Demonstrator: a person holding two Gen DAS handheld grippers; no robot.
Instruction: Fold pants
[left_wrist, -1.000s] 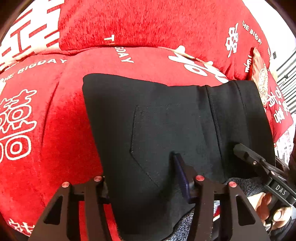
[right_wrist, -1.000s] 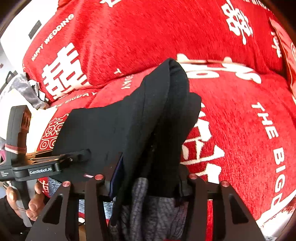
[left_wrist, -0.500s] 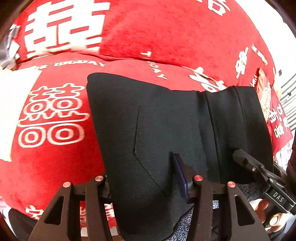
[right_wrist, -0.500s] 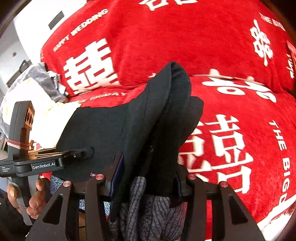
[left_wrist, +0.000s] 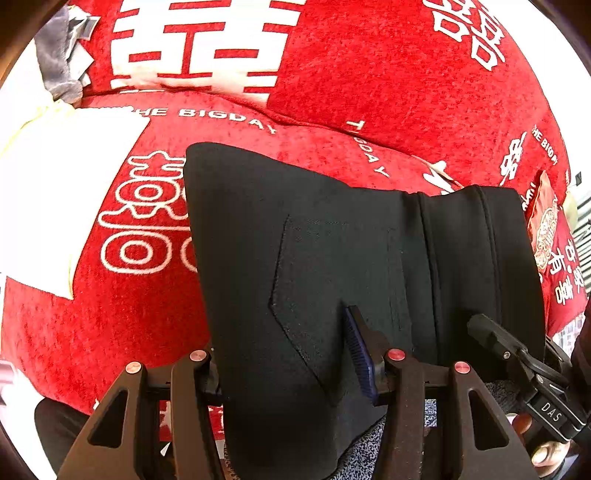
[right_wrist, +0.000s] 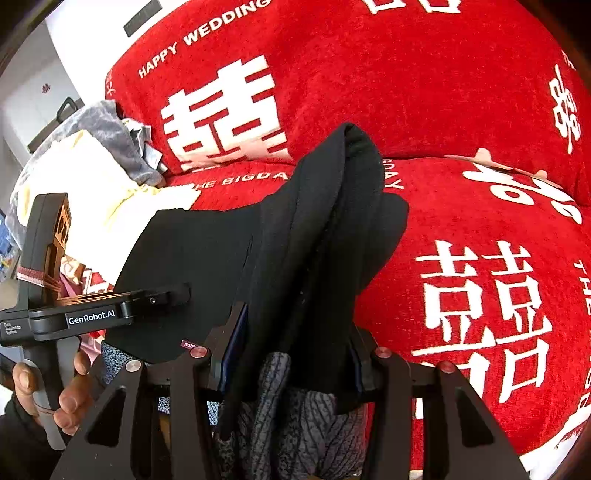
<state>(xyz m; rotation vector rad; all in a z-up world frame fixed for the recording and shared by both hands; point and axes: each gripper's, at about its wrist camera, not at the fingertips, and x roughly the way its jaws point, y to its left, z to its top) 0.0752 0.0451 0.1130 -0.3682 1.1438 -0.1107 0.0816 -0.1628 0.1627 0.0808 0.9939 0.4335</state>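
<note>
Above the red sofa cover (left_wrist: 129, 325): black pants (left_wrist: 332, 258) pinched by left gripper (left_wrist: 291, 354) and right gripper (right_wrist: 291, 354). Keep both edges level, lower evenly, avoid bunching.

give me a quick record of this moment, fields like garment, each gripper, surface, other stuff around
garment: black pants, folded, lifted above the sofa, grey lining showing at the near edge
left gripper: closed on the pants' near edge
right gripper: closed on a bunched end of the pants
surface: sofa under a red cover with white characters and the words HAPPY WEDDING
other clothes: pale yellow fabric and grey fabric piled at the sofa's left end
hands: left hand holding its gripper's handle
</note>
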